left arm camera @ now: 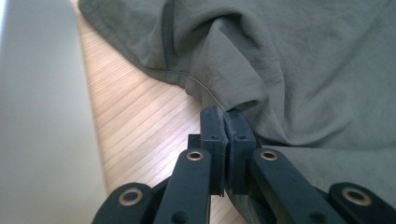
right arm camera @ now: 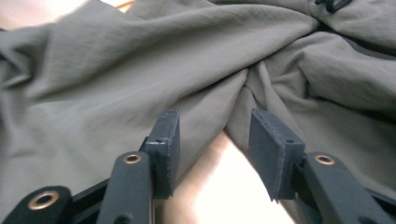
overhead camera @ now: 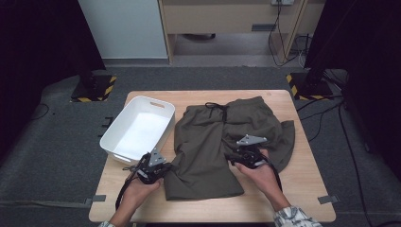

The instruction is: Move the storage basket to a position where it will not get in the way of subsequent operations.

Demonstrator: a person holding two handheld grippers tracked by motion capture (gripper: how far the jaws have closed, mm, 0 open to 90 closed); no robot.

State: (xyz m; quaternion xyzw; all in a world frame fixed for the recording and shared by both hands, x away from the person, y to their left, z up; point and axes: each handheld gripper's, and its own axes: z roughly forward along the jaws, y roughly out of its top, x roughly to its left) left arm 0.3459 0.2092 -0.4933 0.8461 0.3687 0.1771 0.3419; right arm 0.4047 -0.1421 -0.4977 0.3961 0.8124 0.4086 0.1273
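Observation:
Olive-green shorts (overhead camera: 208, 142) with a black drawstring (overhead camera: 215, 106) lie spread over the middle of the wooden table (overhead camera: 293, 189). My left gripper (overhead camera: 166, 169) sits at the lower left corner of the shorts. In the left gripper view it (left arm camera: 227, 114) is shut on the hem of the shorts (left arm camera: 303, 70), and the cloth bunches up from the pads. My right gripper (overhead camera: 235, 153) rests low on the right half of the shorts. In the right gripper view it (right arm camera: 215, 126) stands open, with a fold of the shorts (right arm camera: 116, 60) just ahead of its pads and bare table between the jaws.
An empty white plastic tub (overhead camera: 113, 137) stands on the left part of the table, close beside the left gripper. Its wall (left arm camera: 42, 116) is blurred at the left in the left gripper view. Dark floor surrounds the table; black stands and cables are behind it.

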